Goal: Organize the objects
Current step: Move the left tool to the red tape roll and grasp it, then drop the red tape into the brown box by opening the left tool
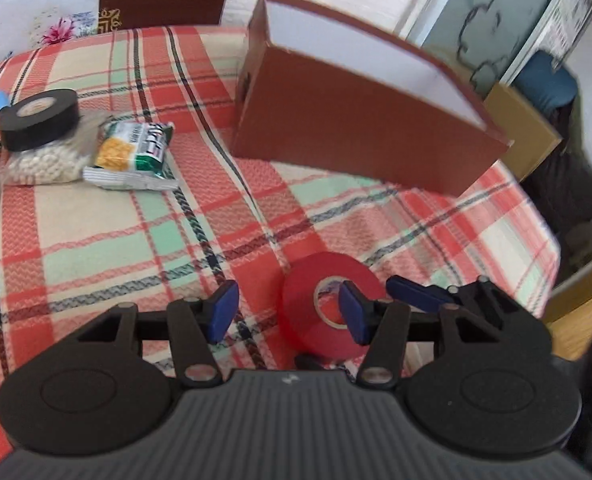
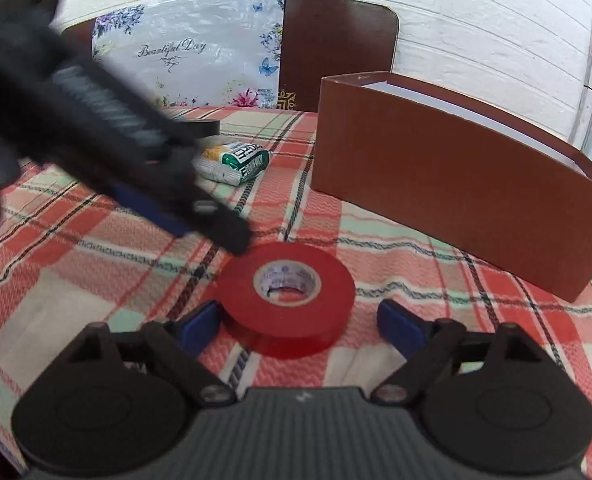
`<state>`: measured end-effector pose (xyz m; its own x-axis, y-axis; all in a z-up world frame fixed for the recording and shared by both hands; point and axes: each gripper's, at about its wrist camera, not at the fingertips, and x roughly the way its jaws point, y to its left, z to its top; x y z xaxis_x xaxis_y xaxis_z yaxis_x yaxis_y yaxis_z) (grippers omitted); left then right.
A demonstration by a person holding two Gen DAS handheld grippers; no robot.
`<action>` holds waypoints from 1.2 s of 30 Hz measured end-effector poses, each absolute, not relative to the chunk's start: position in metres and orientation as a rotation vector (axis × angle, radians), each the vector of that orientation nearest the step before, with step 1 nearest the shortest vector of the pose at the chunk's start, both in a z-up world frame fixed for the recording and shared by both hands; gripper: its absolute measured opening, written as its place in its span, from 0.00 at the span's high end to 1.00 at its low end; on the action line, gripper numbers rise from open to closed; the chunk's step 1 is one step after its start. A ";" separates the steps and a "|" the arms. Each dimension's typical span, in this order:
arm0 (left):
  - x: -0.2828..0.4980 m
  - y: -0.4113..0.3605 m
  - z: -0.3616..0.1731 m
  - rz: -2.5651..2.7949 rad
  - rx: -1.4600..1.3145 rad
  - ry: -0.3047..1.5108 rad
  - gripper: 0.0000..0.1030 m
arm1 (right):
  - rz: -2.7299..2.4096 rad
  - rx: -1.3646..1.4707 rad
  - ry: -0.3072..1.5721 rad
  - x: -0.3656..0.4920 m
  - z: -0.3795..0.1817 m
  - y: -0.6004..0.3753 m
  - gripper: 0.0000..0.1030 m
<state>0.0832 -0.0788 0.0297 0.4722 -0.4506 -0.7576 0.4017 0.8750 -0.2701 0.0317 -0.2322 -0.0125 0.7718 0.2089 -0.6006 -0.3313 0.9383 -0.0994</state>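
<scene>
A red tape roll (image 2: 286,300) lies flat on the plaid tablecloth (image 2: 76,288). My right gripper (image 2: 300,326) is open with its two blue pads on either side of the roll, not squeezing it. My left gripper (image 1: 288,312) is open just left of the roll (image 1: 328,304); its right pad sits over the roll's core. The left gripper shows blurred in the right wrist view (image 2: 144,168). A brown open box (image 2: 456,176) stands behind the roll; it also shows in the left wrist view (image 1: 356,120).
A black tape roll (image 1: 38,118) rests on a bag of white beads (image 1: 42,164), beside a green snack packet (image 1: 134,156) and a blue pen (image 1: 2,102). A floral board (image 2: 184,56) and dark chair backs stand behind. The table edge drops off at the right (image 1: 544,264).
</scene>
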 end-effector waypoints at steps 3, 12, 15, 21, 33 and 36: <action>0.079 -0.091 0.018 -0.500 -0.012 0.968 0.55 | 0.340 -0.216 0.615 0.031 -0.013 -0.233 0.28; 0.089 -0.110 0.087 -0.520 0.020 0.753 0.68 | 0.336 -0.198 0.451 0.042 0.017 -0.249 0.29; 0.114 -0.127 0.117 -0.509 0.036 0.658 0.68 | 0.277 -0.219 0.320 0.065 0.045 -0.258 0.29; 0.183 -0.154 0.121 -0.432 0.050 0.611 0.68 | 0.221 -0.166 0.286 0.152 0.070 -0.273 0.29; 0.179 -0.137 0.113 -0.416 -0.012 0.621 0.67 | 0.176 -0.036 0.378 0.217 0.050 -0.297 0.28; 0.146 -0.119 0.111 -0.448 -0.008 0.606 0.67 | 0.160 -0.006 0.311 0.177 0.051 -0.307 0.28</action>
<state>0.1463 -0.1189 0.1110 0.7291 -0.4093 -0.5486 0.4046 0.9042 -0.1368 0.1769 -0.3070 0.0508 0.9396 0.1559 -0.3047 -0.1576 0.9873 0.0191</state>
